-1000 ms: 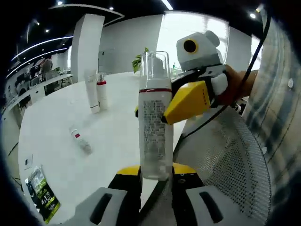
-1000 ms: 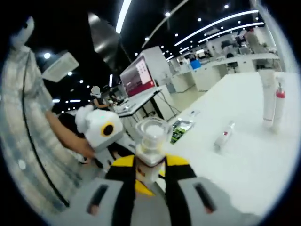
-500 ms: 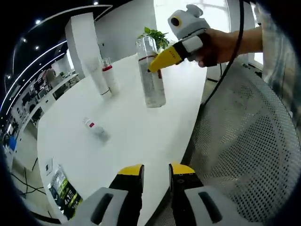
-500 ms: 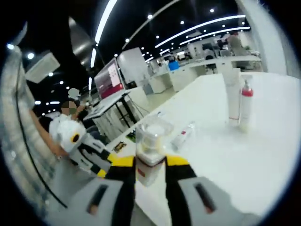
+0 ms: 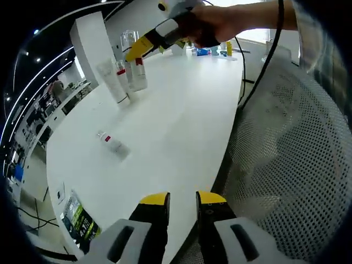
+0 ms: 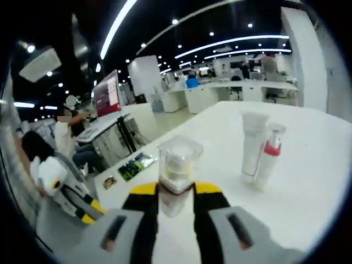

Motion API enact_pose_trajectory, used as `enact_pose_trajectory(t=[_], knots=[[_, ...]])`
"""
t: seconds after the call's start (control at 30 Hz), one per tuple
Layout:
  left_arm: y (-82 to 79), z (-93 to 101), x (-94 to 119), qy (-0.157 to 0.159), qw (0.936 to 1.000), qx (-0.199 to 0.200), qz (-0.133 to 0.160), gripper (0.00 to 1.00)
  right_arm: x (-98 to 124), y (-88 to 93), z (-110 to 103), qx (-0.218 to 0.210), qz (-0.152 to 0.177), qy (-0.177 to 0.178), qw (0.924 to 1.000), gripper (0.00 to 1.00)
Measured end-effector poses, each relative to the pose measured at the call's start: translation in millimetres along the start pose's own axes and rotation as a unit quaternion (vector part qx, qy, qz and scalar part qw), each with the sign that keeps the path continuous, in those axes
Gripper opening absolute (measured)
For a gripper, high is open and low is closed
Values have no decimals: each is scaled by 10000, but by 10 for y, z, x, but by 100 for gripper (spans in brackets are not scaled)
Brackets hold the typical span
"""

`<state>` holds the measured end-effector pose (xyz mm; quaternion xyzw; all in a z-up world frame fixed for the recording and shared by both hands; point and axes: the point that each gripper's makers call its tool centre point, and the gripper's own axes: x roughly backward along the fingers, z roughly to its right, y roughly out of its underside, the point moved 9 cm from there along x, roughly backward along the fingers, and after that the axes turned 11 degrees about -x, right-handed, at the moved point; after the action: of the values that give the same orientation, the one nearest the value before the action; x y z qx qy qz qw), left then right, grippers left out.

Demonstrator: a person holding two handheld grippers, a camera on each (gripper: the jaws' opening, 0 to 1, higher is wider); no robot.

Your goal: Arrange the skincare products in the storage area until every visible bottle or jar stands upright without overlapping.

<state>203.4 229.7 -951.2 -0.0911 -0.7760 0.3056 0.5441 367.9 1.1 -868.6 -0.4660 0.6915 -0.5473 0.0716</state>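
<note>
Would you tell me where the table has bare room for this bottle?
Bare table runs from the lying bottle to the edge by the mesh chair. Crowded: the far corner, where tube and pump bottle stand together.

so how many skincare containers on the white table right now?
4. White tube and red-collared bottle upright at the far end, clear-capped bottle beside them in the right gripper, small bottle lying mid-table. More could be hidden.
</note>
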Motion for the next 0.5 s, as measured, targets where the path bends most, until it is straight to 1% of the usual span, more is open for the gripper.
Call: enact_pose_trajectory(t=[0.07,0.13,0.17,0.2,0.27,0.37,0.47,0.5], knots=[[-6,13,-8,49,10000,-48,-53,18,-6,-35,35,64,37,102,9999,21],[-4,8,-1,24,9999,-108,-17,18,0,-80,42,5,89,135,9999,21],[-6,4,-4,21,9999,-98,-19,18,11,-101,32,11,142,159,9998,21],[-5,-4,-7,12,10000,-67,-32,18,25,-134,10,70,262,178,9995,21],[2,-9,-5,-7,10000,-40,-45,18,18,-149,-7,135,345,90,9993,21],[1,0,-11,27,10000,-59,-64,18,-3,-139,4,241,179,142,9994,21],[-4,5,-8,107,9999,-18,-23,18,32,-174,13,296,244,276,9989,21],[-10,-1,-8,105,9999,29,12,18,51,-189,-1,274,309,250,9988,21]])
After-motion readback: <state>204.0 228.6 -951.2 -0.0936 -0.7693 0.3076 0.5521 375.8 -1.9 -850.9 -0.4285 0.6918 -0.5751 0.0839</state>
